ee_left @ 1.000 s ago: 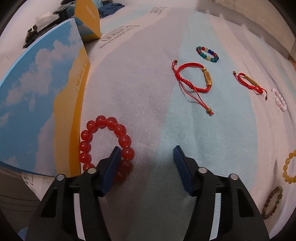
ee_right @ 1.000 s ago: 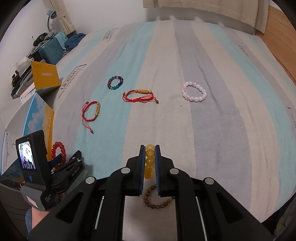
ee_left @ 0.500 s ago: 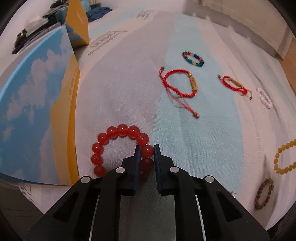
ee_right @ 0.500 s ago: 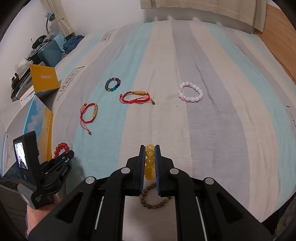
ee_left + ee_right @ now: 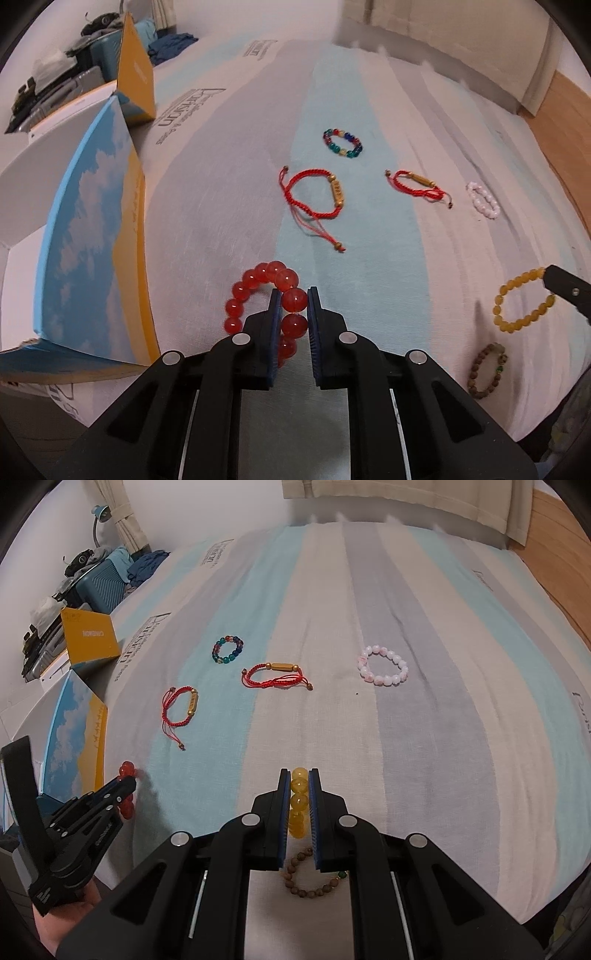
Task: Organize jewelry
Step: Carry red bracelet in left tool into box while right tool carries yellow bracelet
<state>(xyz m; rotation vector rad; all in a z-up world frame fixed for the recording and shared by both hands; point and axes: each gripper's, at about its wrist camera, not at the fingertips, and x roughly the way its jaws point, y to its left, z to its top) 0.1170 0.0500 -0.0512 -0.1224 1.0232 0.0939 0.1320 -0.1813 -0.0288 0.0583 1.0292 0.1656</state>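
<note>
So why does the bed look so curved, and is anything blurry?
Both views use fisheye lenses, so the striped bedspread bulges and the corners go black. Left wrist view: soft toward the edges, where the brown bead bracelet smears, while the red bead bracelet in the left tool stays sharp. Right wrist view: crisper, and the yellow bead bracelet glows between the right tool.

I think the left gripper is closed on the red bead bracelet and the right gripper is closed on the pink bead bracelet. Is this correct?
Not quite. The left gripper is shut on the red bead bracelet, but the right gripper is shut on the yellow bead bracelet, as the right wrist view shows. The pink bead bracelet lies untouched on the bed.
</note>
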